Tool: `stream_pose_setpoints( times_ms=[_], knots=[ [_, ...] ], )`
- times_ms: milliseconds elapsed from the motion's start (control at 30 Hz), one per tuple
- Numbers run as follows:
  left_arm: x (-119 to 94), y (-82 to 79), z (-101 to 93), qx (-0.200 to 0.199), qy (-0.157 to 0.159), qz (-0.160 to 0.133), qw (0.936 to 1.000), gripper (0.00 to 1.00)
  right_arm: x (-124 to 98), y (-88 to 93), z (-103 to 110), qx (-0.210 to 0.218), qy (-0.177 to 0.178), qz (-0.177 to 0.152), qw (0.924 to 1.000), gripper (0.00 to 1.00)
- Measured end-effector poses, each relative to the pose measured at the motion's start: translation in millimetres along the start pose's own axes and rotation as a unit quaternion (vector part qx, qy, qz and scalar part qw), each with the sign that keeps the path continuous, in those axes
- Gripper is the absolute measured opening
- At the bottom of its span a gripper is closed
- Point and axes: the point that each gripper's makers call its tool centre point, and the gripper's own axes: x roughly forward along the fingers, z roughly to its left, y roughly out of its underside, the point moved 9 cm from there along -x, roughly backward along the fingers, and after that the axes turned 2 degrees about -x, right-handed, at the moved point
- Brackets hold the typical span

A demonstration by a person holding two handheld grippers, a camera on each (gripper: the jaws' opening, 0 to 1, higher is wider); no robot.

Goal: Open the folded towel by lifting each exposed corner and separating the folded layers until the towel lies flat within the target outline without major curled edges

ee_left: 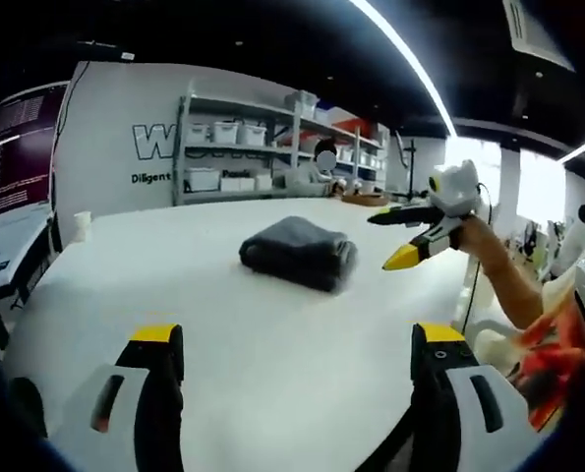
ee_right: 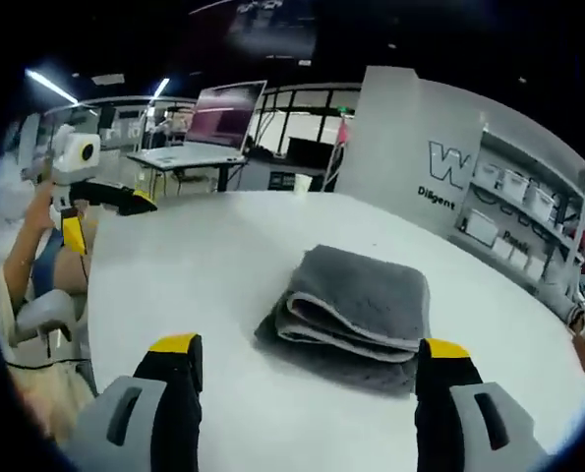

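A dark grey towel (ee_left: 299,252), folded into a thick bundle, lies on the round white table (ee_left: 223,324). In the right gripper view the folded towel (ee_right: 356,300) sits just beyond my right gripper (ee_right: 310,349), its layered edges facing the jaws. That gripper is open and holds nothing. My left gripper (ee_left: 297,339) is open too, hanging over bare table well short of the towel. The right gripper (ee_left: 379,241) also shows to the right of the towel, jaws apart. The left gripper (ee_right: 115,231) shows at the table's far left edge, jaws apart.
Shelves with white bins (ee_left: 228,147) stand behind the table against a white wall. A laptop (ee_right: 204,128) sits on a desk beyond the table, and a white cup (ee_left: 81,224) stands near the table's rim. A person's arm (ee_left: 498,265) holds the right gripper.
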Motion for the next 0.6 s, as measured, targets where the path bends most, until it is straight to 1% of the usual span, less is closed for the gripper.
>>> stream_pose_setpoints(
  times_ms=[67, 100, 167, 233, 333, 367, 400, 433, 533, 600],
  knots=[
    [1.3, 1.1, -0.2, -0.001, 0.002, 0.003, 1.0, 0.94, 6.5, -4.8, 4.6, -0.018, 0.0, -0.008, 0.9998, 0.77],
    [2.0, 1.3, -0.2, -0.002, 0.003, 0.004, 1.0, 0.94, 10.3, -6.5, 6.3, -0.02, 0.0, -0.009, 0.9998, 0.73],
    [3.9, 2.5, -1.7, -0.006, 0.007, 0.005, 0.9999, 0.94, 18.9, -9.0, 9.5, -0.021, -0.006, -0.007, 0.9997, 0.71],
    [6.1, 4.0, -2.7, -0.007, 0.009, 0.007, 0.9999, 0.94, 27.7, -9.1, 14.9, -0.021, -0.014, -0.001, 0.9997, 0.7],
    [8.0, 5.3, -2.8, -0.006, 0.01, 0.013, 0.9998, 0.93, 38.7, -5.2, 25.8, -0.034, -0.025, 0.014, 0.999, 0.6],
    [8.5, 5.7, -3.8, -0.005, 0.009, 0.014, 0.9998, 0.93, 41.1, -3.6, 28.1, -0.038, -0.028, 0.019, 0.9987, 0.54],
    [9.0, 5.9, -5.0, -0.002, 0.008, 0.016, 0.9998, 0.93, 46.6, 0.1, 30.6, -0.047, -0.027, 0.031, 0.9981, 0.5],
    [9.3, 5.7, -5.0, -0.001, 0.009, 0.017, 0.9998, 0.93, 50.7, 2.2, 32.0, -0.052, -0.022, 0.034, 0.9978, 0.47],
    [10.4, 6.3, -7.2, -0.003, 0.017, 0.019, 0.9997, 0.93, 62.0, 8.0, 33.6, -0.054, -0.014, 0.04, 0.9976, 0.47],
    [11.2, 6.5, -7.7, -0.004, 0.019, 0.019, 0.9996, 0.93, 66.9, 11.0, 32.6, -0.055, -0.009, 0.047, 0.9973, 0.43]
  ],
)
